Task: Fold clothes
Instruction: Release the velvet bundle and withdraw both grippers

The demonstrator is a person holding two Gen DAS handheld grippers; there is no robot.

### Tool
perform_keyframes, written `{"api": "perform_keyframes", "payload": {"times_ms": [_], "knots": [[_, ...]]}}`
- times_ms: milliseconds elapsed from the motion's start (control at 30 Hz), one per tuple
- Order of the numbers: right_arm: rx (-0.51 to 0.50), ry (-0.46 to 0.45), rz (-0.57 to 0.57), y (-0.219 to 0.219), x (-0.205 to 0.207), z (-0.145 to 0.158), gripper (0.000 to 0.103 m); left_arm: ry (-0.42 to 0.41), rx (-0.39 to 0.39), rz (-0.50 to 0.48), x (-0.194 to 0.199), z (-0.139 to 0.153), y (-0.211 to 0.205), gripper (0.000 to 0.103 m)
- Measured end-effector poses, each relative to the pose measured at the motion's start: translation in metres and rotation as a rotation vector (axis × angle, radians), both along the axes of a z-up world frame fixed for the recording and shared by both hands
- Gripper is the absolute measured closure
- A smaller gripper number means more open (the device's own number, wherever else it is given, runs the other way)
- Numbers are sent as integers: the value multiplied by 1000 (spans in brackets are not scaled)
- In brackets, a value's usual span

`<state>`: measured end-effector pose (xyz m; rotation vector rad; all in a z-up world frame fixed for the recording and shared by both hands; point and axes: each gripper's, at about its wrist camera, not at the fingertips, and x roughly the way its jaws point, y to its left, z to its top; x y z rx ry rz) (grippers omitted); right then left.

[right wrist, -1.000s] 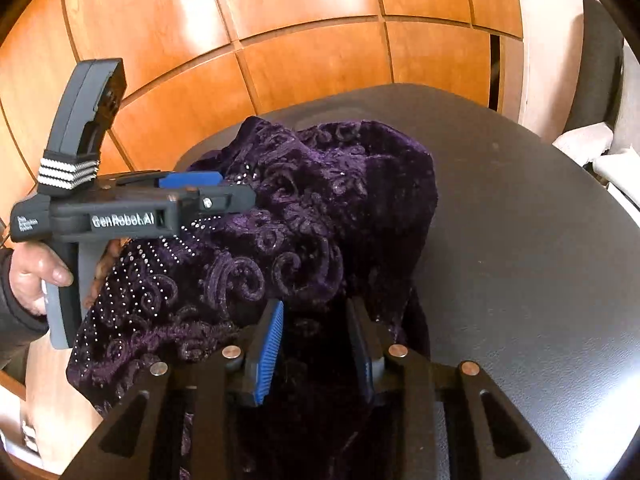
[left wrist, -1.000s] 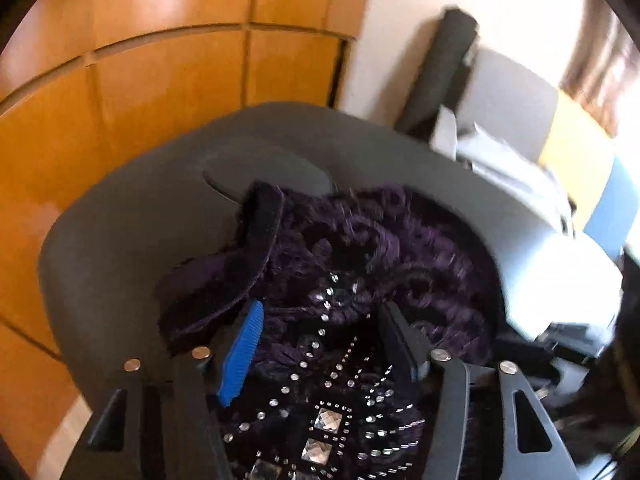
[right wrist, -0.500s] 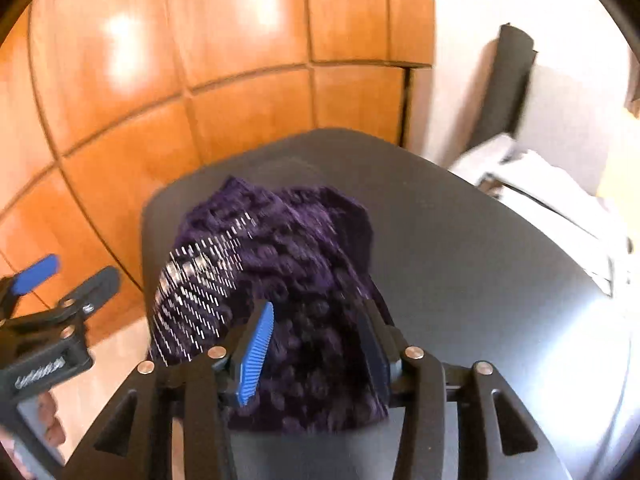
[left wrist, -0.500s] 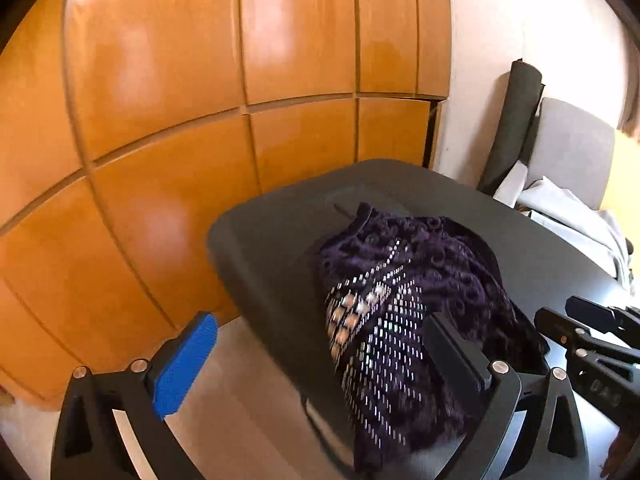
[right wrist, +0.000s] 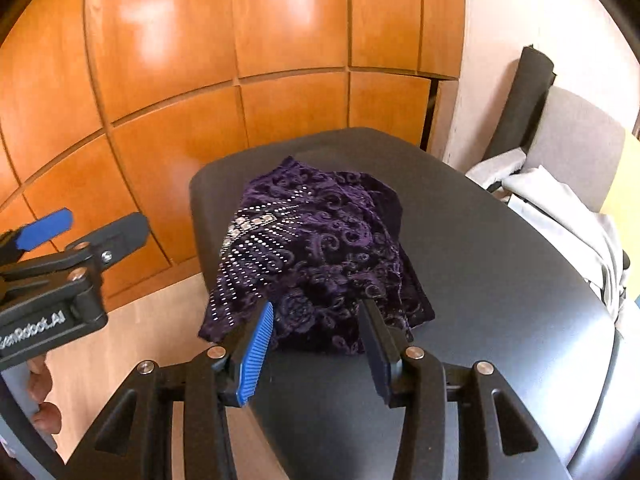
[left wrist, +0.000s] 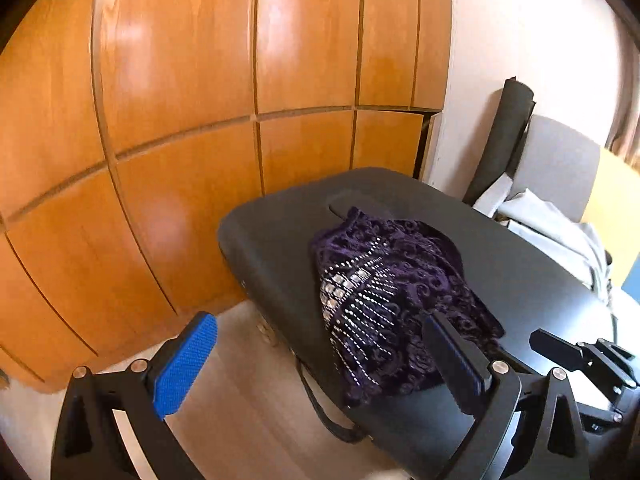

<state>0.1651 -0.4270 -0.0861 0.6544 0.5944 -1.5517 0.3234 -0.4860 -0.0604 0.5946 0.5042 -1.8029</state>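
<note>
Both tongs pulled back and up off the garment since a second ago; jaws opened on the way, nothing between them now. Left tongs [left wrist: 320, 364] spread wide, empty, hanging over the desk's near corner and the floor [left wrist: 224, 408]. Right tongs [right wrist: 320, 344] part open, empty, just short of the garment's near hem.

Purple velvet garment [right wrist: 320, 256] lying bunched at the left end of the dark desk [right wrist: 500, 280], apart from both tongs. Not a clean fold yet: lumpy, edges uneven, one studded corner draped over the desk's left edge. Swirl-embossed pile, silver stud rows fanning out from a band of square stones. Looks soft and slippery, heavier at the beaded panel.

Risks:
- overhanging beaded corner dragging the whole piece off the edge if nudged leftward
- pinching one layer only, stack sliding apart on lift
- studs snagging on ribbed pads

Beyond the desk: grey chair [right wrist: 576, 140] with pale cloth piled on it, black roll [right wrist: 528, 92] leaning on the wall, wood panelling [right wrist: 200, 80] behind.
</note>
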Motion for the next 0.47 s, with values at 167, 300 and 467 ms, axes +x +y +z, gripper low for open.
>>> {"api": "perform_keyframes", "payload": {"times_ms": [167,300,467], "knots": [[-13,19,9,13,7,8,58,8,-25,6,4,5,11,0],[-4,-3,15,17,6,7,57,33,-71,9,8,16,22,3],[11,-23,0,16,3,0,58,18,-115,24,6,25,34,6]]}}
